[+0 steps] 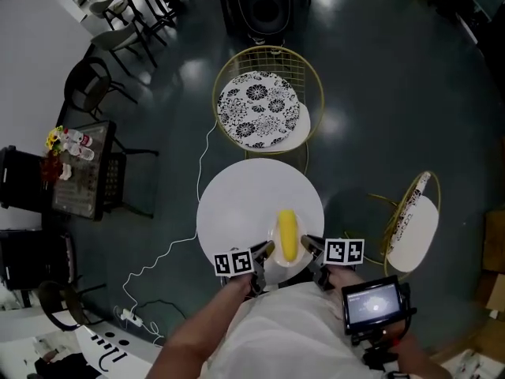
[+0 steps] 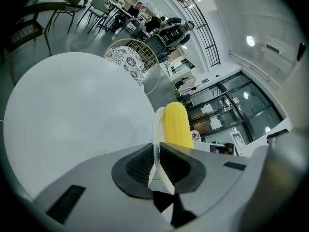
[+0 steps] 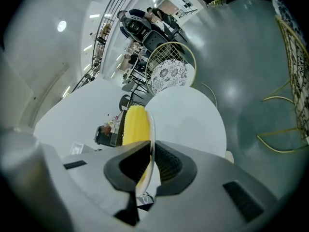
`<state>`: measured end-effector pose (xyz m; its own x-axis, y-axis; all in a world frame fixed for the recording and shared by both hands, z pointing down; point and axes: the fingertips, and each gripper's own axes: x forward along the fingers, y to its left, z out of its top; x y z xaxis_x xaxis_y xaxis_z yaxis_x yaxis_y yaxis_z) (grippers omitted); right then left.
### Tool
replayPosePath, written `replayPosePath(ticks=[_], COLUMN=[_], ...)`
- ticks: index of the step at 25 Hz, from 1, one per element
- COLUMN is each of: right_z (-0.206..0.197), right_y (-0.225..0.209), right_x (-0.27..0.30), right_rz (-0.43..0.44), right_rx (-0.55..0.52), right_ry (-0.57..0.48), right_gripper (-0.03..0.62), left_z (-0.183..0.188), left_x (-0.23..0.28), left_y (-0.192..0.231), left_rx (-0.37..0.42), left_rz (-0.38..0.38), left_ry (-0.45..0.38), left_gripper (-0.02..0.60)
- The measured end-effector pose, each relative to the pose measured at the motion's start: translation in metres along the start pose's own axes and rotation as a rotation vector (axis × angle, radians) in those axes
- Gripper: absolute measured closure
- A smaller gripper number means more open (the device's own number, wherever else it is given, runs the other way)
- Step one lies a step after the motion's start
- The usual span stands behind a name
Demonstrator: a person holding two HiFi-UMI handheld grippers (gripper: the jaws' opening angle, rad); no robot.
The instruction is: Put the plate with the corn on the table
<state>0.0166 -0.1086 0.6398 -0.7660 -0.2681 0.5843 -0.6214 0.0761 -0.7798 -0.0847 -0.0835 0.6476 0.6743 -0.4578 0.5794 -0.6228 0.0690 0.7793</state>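
A yellow corn cob (image 1: pixel 287 236) lies on a white plate (image 1: pixel 275 265) held over the near edge of the round white table (image 1: pixel 237 204). My left gripper (image 1: pixel 264 250) is shut on the plate's left rim and my right gripper (image 1: pixel 308 245) is shut on its right rim. In the left gripper view the plate (image 2: pixel 158 129) stands edge-on between the jaws of the left gripper (image 2: pixel 155 164), with the corn (image 2: pixel 176 125) beyond. The right gripper view shows the right gripper (image 3: pixel 151 163) clamped on the plate's rim (image 3: pixel 152 132), beside the corn (image 3: pixel 134 125).
A wire chair with a patterned cushion (image 1: pixel 259 109) stands behind the table. A second chair (image 1: pixel 414 223) is at the right. A white cable (image 1: pixel 170 251) runs across the floor at the left. A dark side table (image 1: pixel 79 172) with small items stands far left.
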Motion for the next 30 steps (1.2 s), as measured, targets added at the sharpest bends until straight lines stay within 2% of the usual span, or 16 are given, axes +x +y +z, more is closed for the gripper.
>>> replayPosePath(ticks=[7, 17, 22, 30], right_z=[0.016, 0.020, 0.035, 0.034], right_y=[-0.021, -0.026, -0.030, -0.044], right_x=[0.016, 0.023, 0.036, 0.037], right_rz=[-0.004, -0.008, -0.001, -0.001], right_rx=[-0.001, -0.002, -0.021, -0.017], right_ry=[0.033, 0.059, 0.070, 0.095], right_gripper=[0.557, 0.557, 0.557, 0.557], left_z=[0.011, 0.012, 0.027, 0.021], left_x=[0.022, 0.025, 0.031, 0.045], left_y=[0.011, 0.017, 0.023, 0.026], left_rx=[-0.021, -0.056, -0.056, -0.074], left_rz=[0.020, 0.033, 0.041, 0.047], left_ry=[-0.008, -0.015, -0.037, -0.035], left_gripper=[0.545, 0.545, 0.545, 0.545])
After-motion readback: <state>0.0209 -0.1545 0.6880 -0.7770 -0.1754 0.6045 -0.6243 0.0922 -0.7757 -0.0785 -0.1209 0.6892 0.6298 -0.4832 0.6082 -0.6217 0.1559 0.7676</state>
